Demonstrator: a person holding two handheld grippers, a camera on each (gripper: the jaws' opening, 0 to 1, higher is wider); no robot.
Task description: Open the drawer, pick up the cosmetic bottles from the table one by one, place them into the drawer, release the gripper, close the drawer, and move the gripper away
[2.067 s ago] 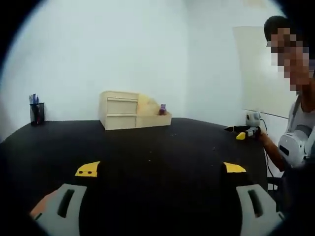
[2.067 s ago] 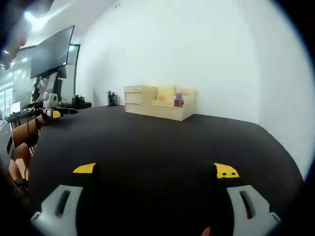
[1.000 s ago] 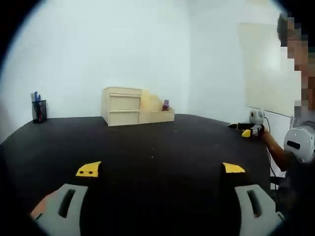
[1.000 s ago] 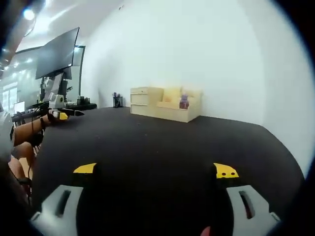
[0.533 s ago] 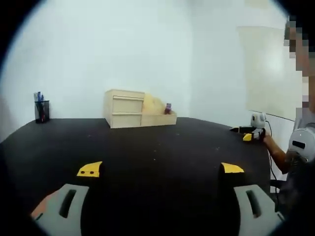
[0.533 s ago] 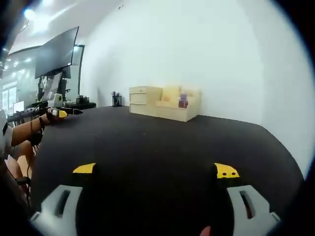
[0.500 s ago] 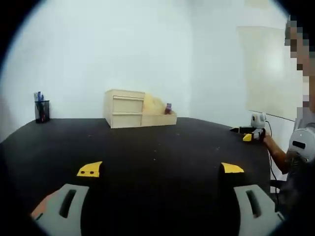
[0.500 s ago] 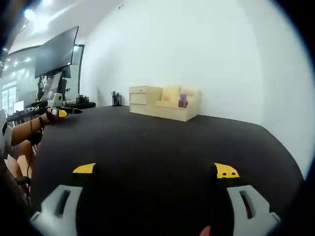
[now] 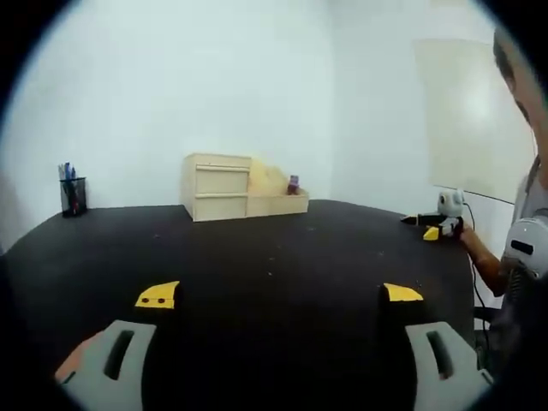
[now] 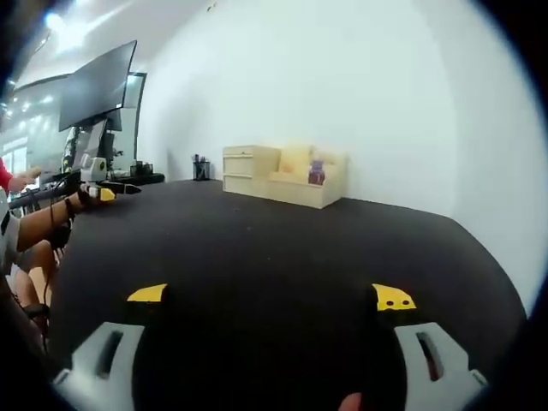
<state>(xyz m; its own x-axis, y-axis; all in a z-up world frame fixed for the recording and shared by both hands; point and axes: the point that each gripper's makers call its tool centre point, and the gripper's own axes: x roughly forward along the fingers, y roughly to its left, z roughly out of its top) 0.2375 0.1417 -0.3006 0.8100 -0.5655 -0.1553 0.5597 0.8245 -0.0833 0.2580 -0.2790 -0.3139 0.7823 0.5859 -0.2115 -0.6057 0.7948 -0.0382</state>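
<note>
A white-walled room, and before me a wide black surface (image 9: 274, 257) reaching to the far wall. At its far edge stands the small wooden drawer unit (image 9: 216, 187), both drawers shut, with an open tray (image 9: 276, 204) joined on its right. One small purple bottle (image 9: 294, 184) stands in that tray; I can't make out any other bottles on the surface. Far left sits a pen cup (image 9: 72, 197).

My left claw (image 9: 278, 295) is spread wide and holds nothing. My right claw (image 10: 272, 298) is likewise spread and empty. In the left gripper view the right claw also shows at the far right, held low over the surface edge.

Over the last two seconds little has changed: the drawer unit has drifted slightly in both views and looks about the same size, so I've only swung my hands a bit and not really closed in. I judge the task has barely begun, with the drawer not yet opened.

No brand, label or writing is readable; the bottle is too small.
</note>
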